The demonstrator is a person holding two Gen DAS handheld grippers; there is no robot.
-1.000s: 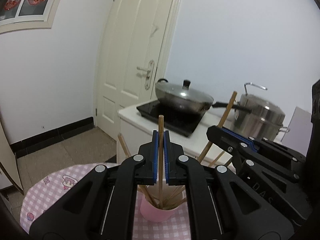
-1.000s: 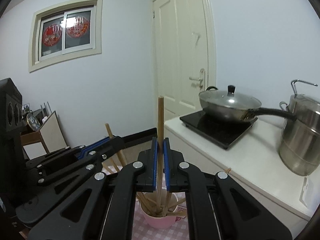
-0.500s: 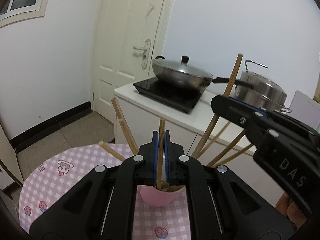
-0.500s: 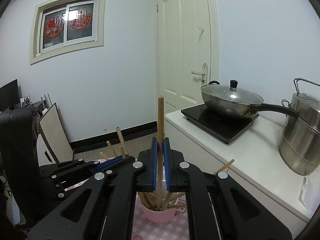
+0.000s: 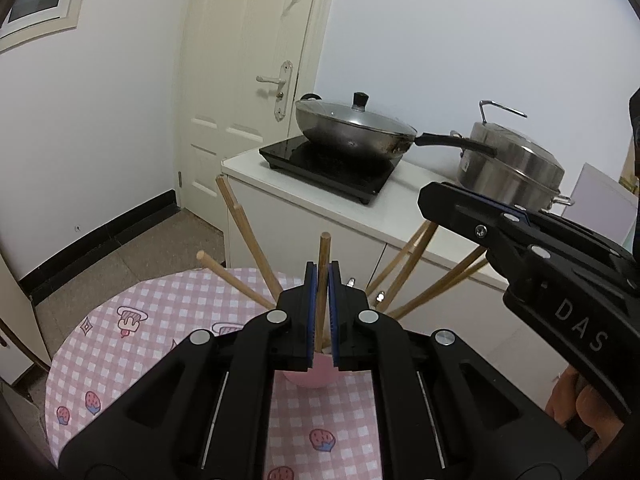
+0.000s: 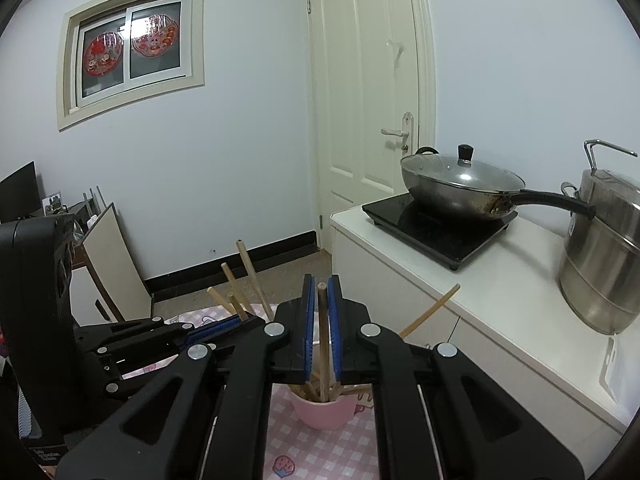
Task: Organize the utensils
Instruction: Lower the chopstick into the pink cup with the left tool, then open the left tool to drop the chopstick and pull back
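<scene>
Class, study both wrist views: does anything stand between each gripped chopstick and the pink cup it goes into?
Nothing visible does. The chopstick in the left gripper and the chopstick in the right gripper already run down into the pink cup, among other chopsticks.

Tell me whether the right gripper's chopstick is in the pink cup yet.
In. The chopstick between the right gripper pads runs upright down into the pink cup among the others.

Splayed chopsticks (image 5: 248, 240) (fanned outward) crowd the cup (image 6: 324, 412).
</scene>
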